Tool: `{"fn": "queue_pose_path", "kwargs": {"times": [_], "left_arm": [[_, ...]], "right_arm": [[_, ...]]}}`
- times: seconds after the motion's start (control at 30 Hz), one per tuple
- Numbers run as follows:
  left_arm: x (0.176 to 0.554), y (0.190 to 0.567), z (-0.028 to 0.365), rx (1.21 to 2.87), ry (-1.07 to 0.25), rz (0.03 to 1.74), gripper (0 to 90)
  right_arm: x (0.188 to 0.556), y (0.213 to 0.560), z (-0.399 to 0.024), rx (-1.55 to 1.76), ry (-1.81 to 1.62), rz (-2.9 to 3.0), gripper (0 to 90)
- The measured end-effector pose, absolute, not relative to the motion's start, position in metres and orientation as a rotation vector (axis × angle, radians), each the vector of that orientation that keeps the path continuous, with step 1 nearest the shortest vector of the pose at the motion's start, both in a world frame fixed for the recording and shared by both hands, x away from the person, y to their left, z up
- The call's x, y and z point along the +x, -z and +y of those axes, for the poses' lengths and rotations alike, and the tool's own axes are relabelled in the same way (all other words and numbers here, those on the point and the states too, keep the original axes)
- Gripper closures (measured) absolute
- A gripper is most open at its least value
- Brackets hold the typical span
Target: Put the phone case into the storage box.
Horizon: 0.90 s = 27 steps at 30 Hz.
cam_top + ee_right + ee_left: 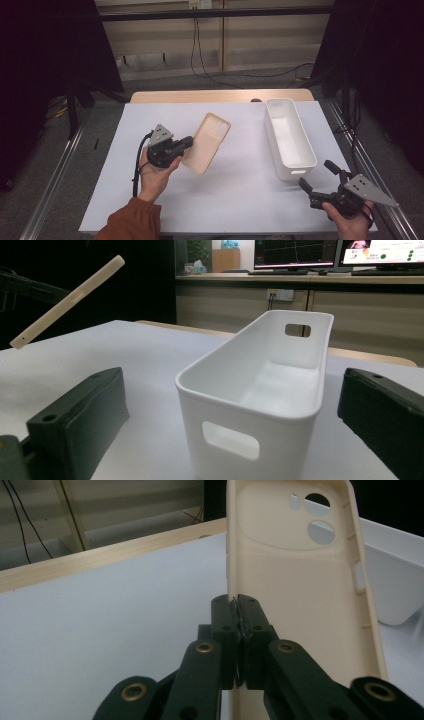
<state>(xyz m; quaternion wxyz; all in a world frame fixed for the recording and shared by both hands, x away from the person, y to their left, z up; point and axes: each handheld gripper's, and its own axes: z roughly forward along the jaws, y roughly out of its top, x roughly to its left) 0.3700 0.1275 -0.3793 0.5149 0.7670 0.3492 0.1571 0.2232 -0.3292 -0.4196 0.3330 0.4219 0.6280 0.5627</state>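
Your left gripper holds the phone case left of the bin; your right gripper sits just before it.

I'm seeing a matt, smooth beige phone case looking like soft plastic, and a glossy white plastic bin. Matt white sheeting is covering the wooden table, its pale wood edge showing at upper centre of the high view.

The left gripper pinches the left edge of a beige phone case, hollow side facing the camera, above the white desk. A white bin stands behind it.
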Motion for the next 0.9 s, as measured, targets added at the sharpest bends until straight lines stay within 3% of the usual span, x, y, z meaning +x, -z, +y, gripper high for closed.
{"fn": "queue_pose_path", "kwargs": {"times": [0.9], "left_arm": [[0.345,0.393,0.114,1.821,-0.326,0.773,87.7]], "right_arm": [[0.247,0.402,-0.292,0.997,-1.539,1.752,3.3]]}}
